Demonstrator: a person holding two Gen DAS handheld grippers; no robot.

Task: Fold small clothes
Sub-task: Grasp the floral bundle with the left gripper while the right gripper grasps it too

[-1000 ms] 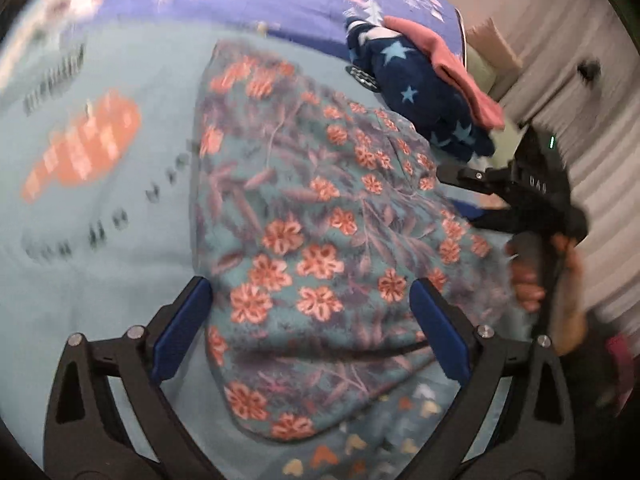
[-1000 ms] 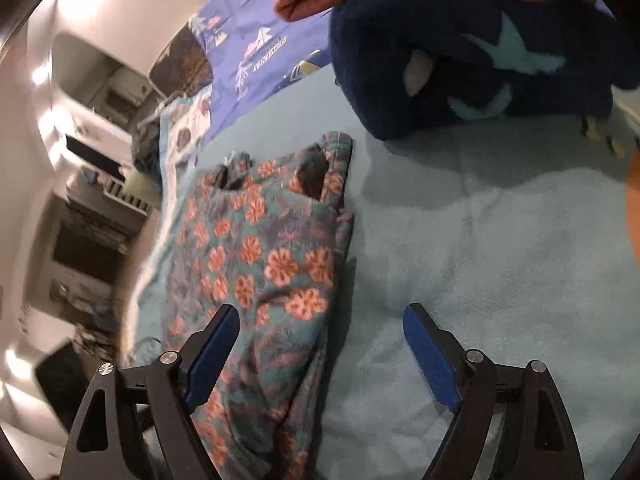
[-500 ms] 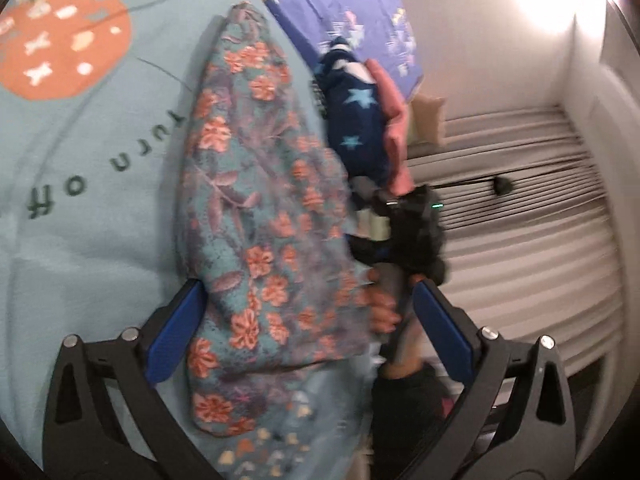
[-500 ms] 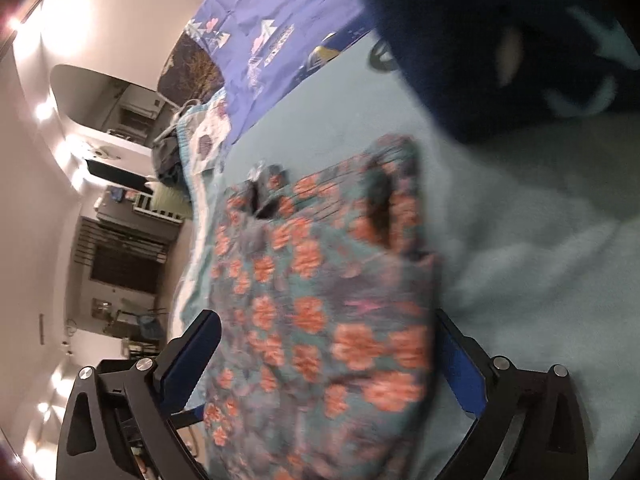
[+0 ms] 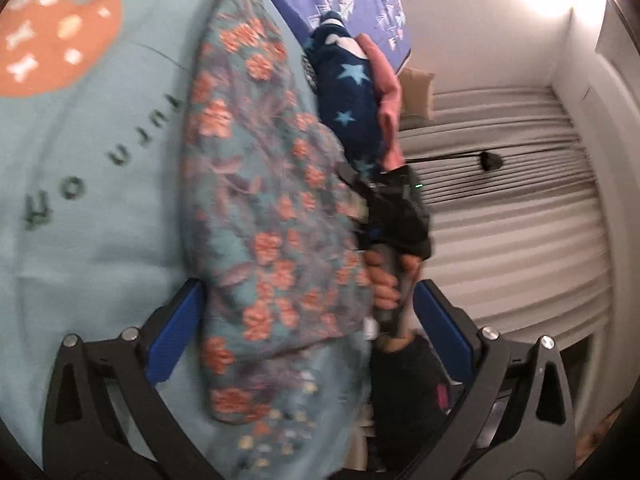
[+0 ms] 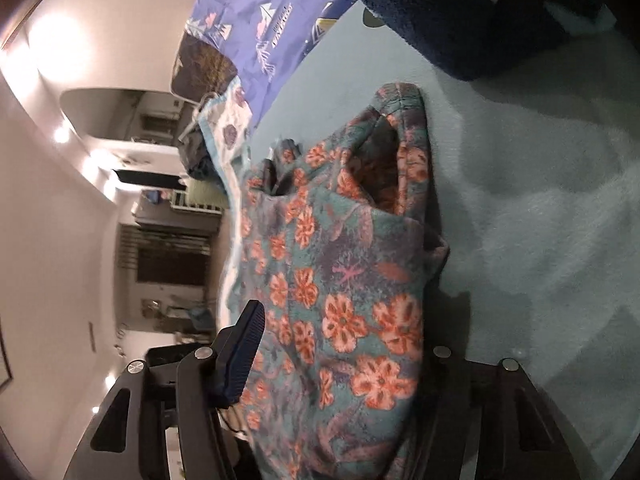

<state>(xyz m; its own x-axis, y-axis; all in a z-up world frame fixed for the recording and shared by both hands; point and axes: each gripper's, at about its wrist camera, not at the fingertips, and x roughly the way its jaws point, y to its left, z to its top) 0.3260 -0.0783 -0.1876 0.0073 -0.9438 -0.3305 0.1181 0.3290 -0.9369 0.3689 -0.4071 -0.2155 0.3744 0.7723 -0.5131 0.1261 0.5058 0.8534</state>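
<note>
A small teal garment with orange flowers lies on a light blue blanket. My left gripper is open, and the garment's near end lies between its blue pads. My right gripper has the garment's edge bunched between its fingers; the right finger is hidden under the cloth, so I cannot tell how far it is closed. In the left wrist view the right gripper sits at the garment's right edge, held by a hand.
A folded pile, a navy star garment with a pink one on it, lies beyond the floral garment. A purple printed sheet covers the far part of the bed. Grey curtains hang at the right.
My right gripper has moved left onto the garment's edge, and the cloth now fills the space between its fingers. Both views have rolled sideways. My left gripper stays open over the near end.
</note>
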